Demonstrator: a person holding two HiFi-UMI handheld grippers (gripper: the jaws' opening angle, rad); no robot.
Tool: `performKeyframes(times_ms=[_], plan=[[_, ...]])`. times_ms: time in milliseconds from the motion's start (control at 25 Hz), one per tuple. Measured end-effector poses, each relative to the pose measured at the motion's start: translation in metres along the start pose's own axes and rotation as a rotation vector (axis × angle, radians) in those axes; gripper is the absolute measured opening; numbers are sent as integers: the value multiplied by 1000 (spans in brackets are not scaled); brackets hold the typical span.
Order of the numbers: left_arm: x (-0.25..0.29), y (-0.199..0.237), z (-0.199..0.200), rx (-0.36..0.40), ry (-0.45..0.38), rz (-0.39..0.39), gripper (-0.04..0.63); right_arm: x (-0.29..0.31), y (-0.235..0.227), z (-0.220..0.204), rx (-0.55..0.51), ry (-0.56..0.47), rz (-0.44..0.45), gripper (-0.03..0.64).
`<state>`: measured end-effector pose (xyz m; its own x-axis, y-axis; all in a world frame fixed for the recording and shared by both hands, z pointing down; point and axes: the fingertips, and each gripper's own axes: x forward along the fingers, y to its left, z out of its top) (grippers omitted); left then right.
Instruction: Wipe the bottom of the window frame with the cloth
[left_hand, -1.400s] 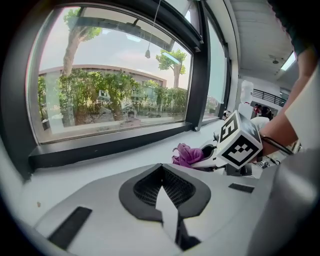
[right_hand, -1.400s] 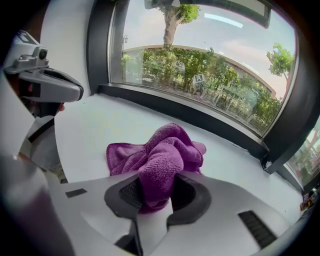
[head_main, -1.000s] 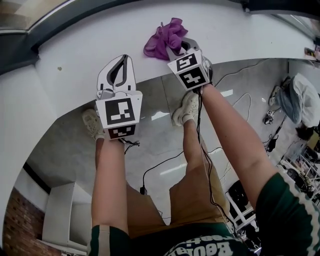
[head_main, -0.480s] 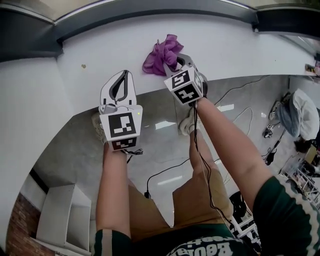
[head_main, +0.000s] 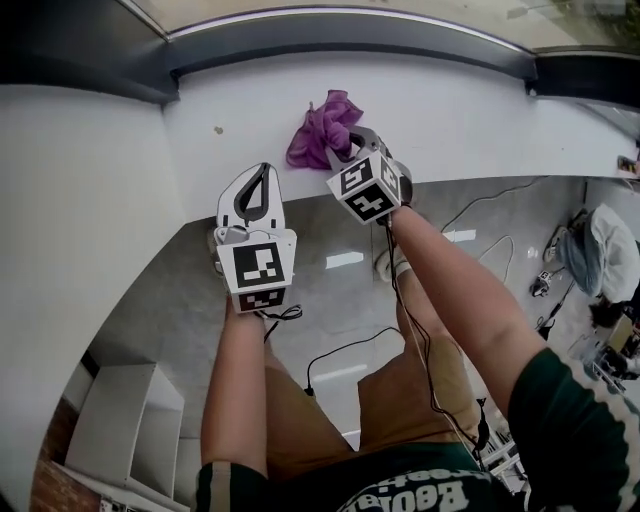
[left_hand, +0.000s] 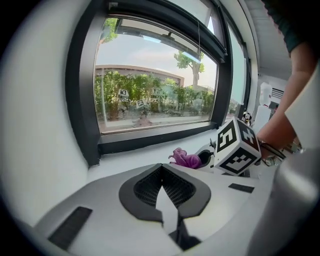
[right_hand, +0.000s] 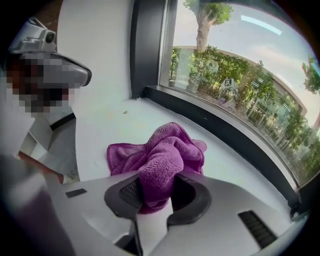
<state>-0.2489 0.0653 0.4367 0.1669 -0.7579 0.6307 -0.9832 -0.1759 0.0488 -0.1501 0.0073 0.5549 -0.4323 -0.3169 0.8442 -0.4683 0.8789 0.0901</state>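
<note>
A crumpled purple cloth (head_main: 322, 126) lies on the white sill (head_main: 450, 110), a little short of the dark bottom bar of the window frame (head_main: 350, 40). My right gripper (head_main: 343, 150) is shut on the cloth's near side, and in the right gripper view a fold of the cloth (right_hand: 165, 160) bulges up between the jaws of the right gripper (right_hand: 159, 194). My left gripper (head_main: 264, 172) hovers over the sill's front edge to the left, shut with nothing in it. The left gripper view shows the left gripper (left_hand: 161, 171) and the cloth (left_hand: 186, 159) ahead to the right, before the frame bar (left_hand: 155, 140).
A white side wall (head_main: 80, 200) and the frame's dark upright (right_hand: 147, 45) close the sill on the left. Below the sill's edge lies a grey floor (head_main: 330, 260) with cables, a white cabinet (head_main: 130, 420) and clutter at the far right.
The head view has tipped up, so more of the dark frame bar shows. The right gripper keeps its hold on the cloth. The two grippers stand slightly closer together.
</note>
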Motion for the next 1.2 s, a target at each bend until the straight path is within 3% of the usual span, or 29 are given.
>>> performKeyframes(times_ms=[520, 880, 1200], plan=[[-47, 74, -41, -69, 44, 137, 9, 28, 79, 66, -82, -50, 97, 107], [-64, 92, -52, -127, 45, 207, 9, 42, 111, 95, -146, -70, 160, 107], [-77, 94, -64, -175, 54, 193, 9, 56, 152, 126, -234, -105, 248, 107]])
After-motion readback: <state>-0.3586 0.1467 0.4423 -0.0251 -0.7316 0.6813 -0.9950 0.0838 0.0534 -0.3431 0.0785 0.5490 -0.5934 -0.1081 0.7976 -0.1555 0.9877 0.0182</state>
